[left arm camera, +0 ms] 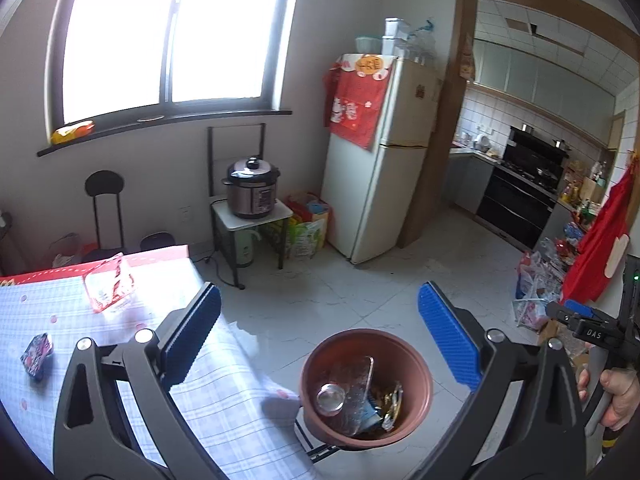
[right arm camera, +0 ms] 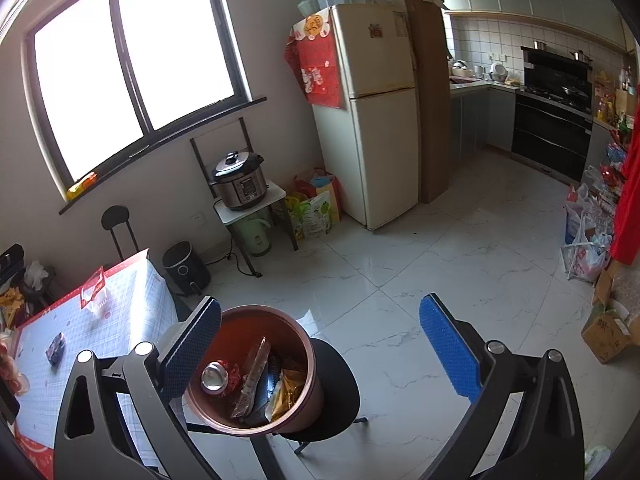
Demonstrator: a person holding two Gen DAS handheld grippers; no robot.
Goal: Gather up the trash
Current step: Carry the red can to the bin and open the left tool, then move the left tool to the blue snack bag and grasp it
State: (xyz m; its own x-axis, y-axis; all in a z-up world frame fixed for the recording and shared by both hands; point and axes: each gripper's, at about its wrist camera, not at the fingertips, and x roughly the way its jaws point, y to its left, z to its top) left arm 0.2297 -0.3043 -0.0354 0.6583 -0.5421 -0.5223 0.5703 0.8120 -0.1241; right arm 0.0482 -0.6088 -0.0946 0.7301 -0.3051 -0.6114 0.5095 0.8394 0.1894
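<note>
A terracotta-brown pot [left arm camera: 416, 364], a pale blue checked tablecloth [left arm camera: 224, 400] with a red edge, blue gripper pads [left arm camera: 448, 338].

Both wrist views above pot [left arm camera: 366, 388]

This is a home, in the dining corner beside a kitchen. A cream fridge [right arm camera: 372, 120] with red decorations stands by the wall, and next to it an electric pressure cooker [right arm camera: 240, 182] sits on a small stand. Through a wood-framed doorway [left arm camera: 464, 80] a tiled kitchen shows, with a black stove and hood [right arm camera: 556, 108] and grey cabinets. The floor [right arm camera: 440, 280] has glossy white tiles. Shopping bags [right arm camera: 316, 208] lean by the fridge, and a large window [left arm camera: 172, 36] lights the room.
</note>
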